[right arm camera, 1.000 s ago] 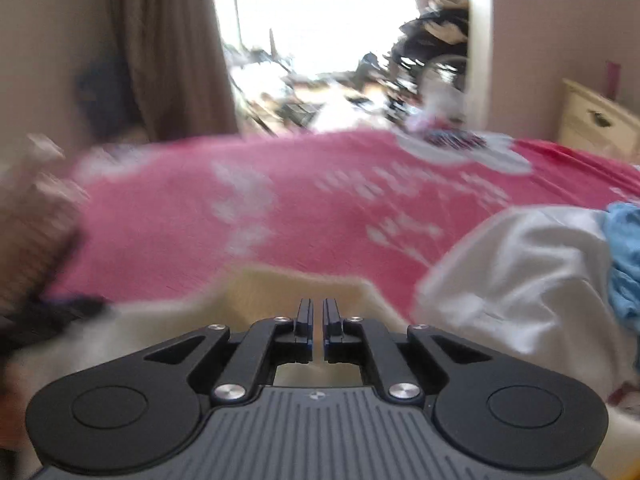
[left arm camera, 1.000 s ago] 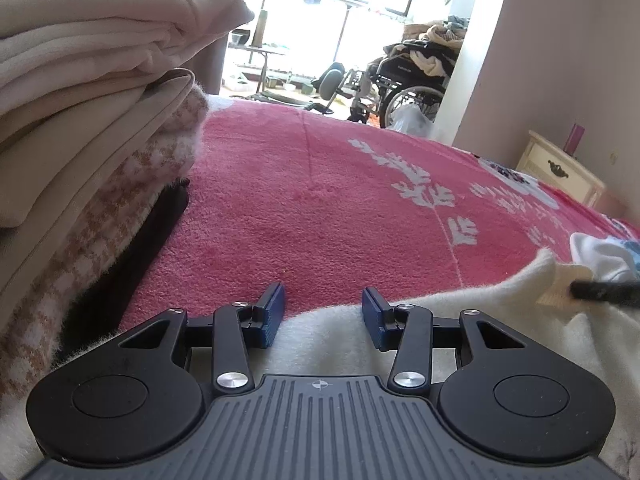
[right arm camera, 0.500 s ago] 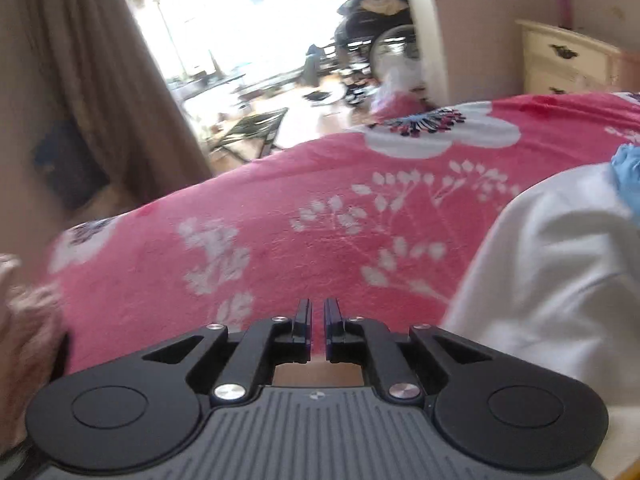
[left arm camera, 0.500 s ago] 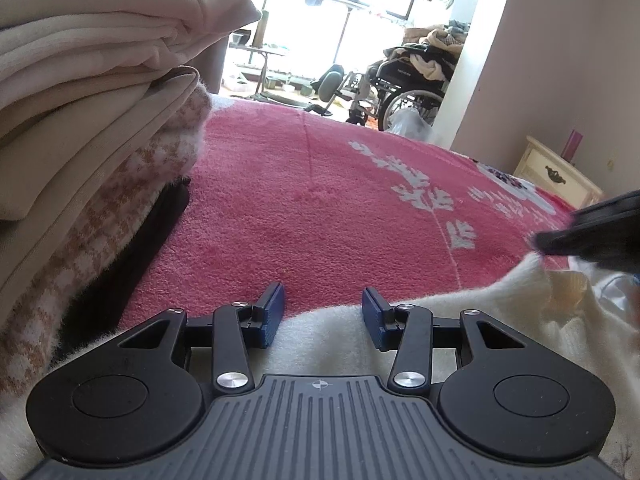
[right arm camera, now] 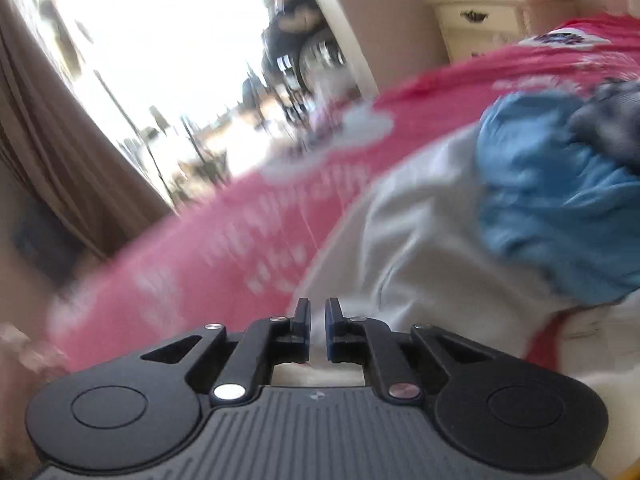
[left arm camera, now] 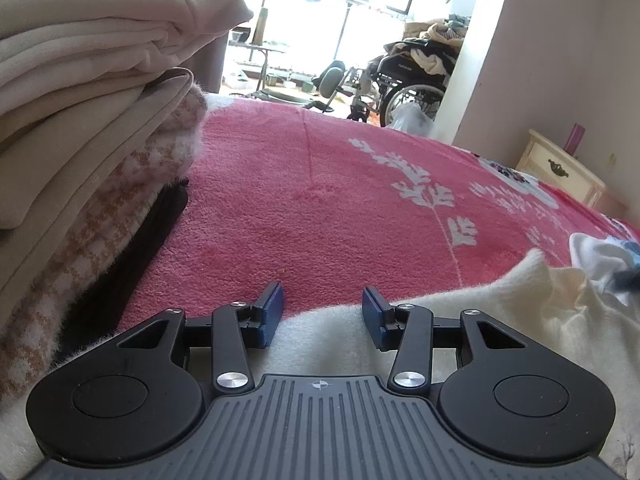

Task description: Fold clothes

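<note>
pink blanket (left arm camera: 320,200), cream garment (left arm camera: 500,320) lying crosswise

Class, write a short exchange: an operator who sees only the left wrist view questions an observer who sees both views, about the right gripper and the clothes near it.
Operator: My left gripper is open over the cream garment. How do the other one's fingers stand?
Observer: The right gripper has its fingers nearly together, with only a narrow slit between them.
Operator: What lies ahead of it?
Observer: A crumpled blue garment lies on a white garment spread on the pink blanket.
</note>
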Available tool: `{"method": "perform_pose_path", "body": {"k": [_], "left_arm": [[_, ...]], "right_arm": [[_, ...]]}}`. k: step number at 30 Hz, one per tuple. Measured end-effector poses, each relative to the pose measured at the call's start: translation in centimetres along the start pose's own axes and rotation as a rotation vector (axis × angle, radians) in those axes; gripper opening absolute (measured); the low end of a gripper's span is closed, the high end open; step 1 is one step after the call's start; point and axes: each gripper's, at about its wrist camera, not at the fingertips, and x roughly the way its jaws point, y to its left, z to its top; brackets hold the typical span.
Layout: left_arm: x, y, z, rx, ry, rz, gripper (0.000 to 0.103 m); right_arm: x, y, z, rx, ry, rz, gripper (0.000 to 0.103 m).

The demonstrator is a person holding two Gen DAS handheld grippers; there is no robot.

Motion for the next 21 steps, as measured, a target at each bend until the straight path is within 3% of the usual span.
{"method": "perform_pose_path", "body": {"k": [4, 5, 8, 11, 16, 17, 21], "left_arm": [[-1.5, -0.5, 0.9, -0.018, -0.018, -0.019, 0.046], [-2.1, -0.9, 1.1, -0.017, -0.026, -0.034, 0.046], [-4.0, -2.0, 1.8, -0.015, -0.053, -0.081, 0.047], [-5.8, -3.5, 2.4, -0.002, -0.073, -0.132, 0.047], [-5.5, -10.3, 0.8, 0.072, 0.074, -0.306, 0.048], [-5.3, -11.7, 0.1, 0.089, 0.101, -0.329, 0.048], [-4.9, -16.2, -2.9, 0.133, 0.197, -0.388, 0.048]], "right_arm": [[-8.4, -2.6, 1.2, -0.05, 0.019, 0.002, 0.01], [-10.3, -3.4, 1.3, -0.062, 0.039, -0.012, 0.016], [-15.5, -5.6, 1.1, -0.074, 0.098, -0.077, 0.025], [-19.2, -7.0, 0.7, -0.09, 0.041, -0.193, 0.027], [-22.4, -10.2, 3.5, 0.0, -0.135, -0.302, 0.032], [-22.5, -10.6, 4.4, 0.016, -0.158, -0.317, 0.038], [-21.5, -12.6, 8.1, 0.053, -0.156, -0.309, 0.05]]}}
